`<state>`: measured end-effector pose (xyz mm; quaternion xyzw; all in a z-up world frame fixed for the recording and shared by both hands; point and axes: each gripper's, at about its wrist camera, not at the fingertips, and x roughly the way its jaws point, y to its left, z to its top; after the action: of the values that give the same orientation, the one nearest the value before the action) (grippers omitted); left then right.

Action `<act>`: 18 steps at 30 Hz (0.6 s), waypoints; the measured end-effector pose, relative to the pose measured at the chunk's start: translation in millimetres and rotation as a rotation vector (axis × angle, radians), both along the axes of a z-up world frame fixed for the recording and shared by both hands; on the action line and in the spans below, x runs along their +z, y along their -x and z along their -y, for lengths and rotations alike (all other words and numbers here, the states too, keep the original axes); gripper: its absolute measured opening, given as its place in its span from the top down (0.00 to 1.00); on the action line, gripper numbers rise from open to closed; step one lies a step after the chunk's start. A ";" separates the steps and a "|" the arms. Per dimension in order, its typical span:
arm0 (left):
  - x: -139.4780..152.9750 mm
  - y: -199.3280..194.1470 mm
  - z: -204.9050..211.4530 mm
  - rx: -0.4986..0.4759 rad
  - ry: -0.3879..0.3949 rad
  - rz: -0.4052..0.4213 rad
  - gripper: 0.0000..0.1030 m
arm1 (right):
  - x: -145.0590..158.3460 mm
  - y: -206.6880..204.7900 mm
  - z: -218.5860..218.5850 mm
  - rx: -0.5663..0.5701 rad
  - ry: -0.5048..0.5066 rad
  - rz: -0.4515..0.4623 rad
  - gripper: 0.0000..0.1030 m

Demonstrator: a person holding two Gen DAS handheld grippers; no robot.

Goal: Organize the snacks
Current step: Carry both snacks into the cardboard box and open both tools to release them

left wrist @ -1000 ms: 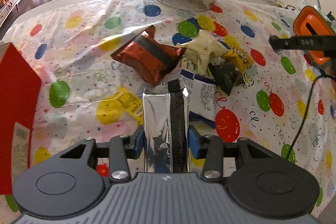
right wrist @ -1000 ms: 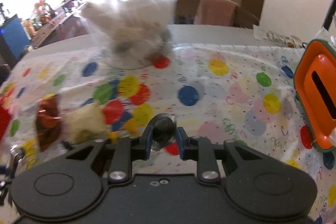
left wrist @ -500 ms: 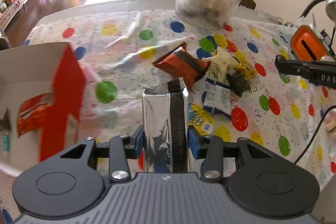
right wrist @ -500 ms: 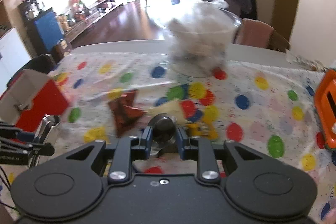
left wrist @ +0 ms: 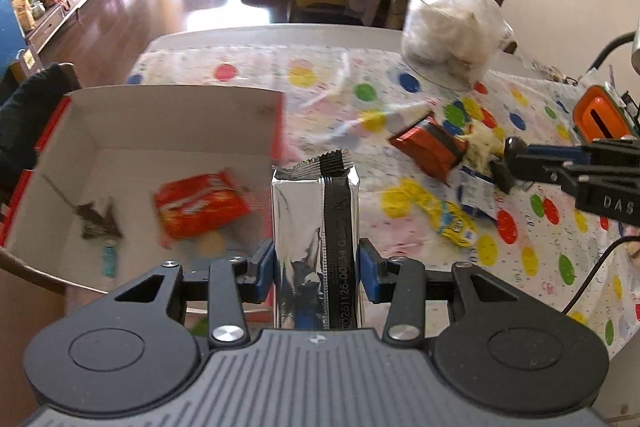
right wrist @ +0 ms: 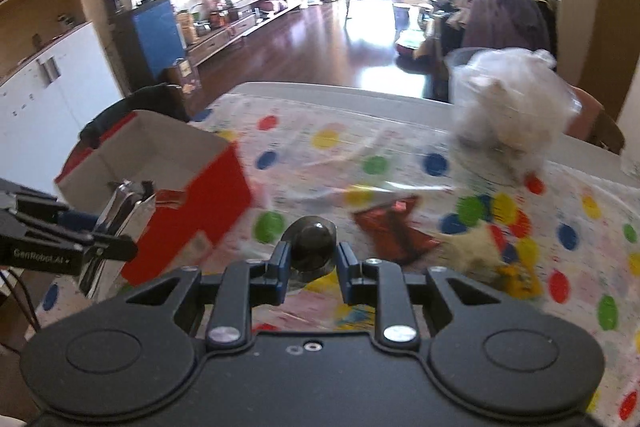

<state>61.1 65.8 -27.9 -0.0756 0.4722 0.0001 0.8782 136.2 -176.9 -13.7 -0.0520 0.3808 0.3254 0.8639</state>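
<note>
Two grippers, each pinching one snack above a spotted tablecloth [left wrist: 532, 267].
Left gripper [left wrist: 316, 269]: blue pads clamped on an upright silver packet [left wrist: 308, 239], held just beside the open red box [left wrist: 168, 119], which contains an orange packet [left wrist: 200, 203]. Right gripper [right wrist: 310, 263]: jaws pressed together on a small dark round snack [right wrist: 311, 241]. Loose wrappers, among them a red-brown packet [left wrist: 428, 147], lie on the cloth.

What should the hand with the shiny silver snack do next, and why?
Probably carry it a little further left over the red box and let go. The left gripper is shut on the silver packet, and the box, already holding an orange packet, lies just beside it.
</note>
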 end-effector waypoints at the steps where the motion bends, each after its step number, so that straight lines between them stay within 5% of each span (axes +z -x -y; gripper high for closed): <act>1: 2.0 1.8 -9.5 0.006 -0.001 0.004 0.59 | 1.3 2.9 -10.3 0.013 -0.002 0.003 0.77; 18: -0.2 -11.9 -148.4 0.095 -0.076 -0.033 0.59 | 3.2 17.3 -157.0 0.143 0.023 -0.011 0.77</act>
<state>73.0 214.2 -28.1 -0.0645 0.4821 0.0609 0.8716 118.9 -19.9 -10.6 -0.0870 0.3845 0.3822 0.8358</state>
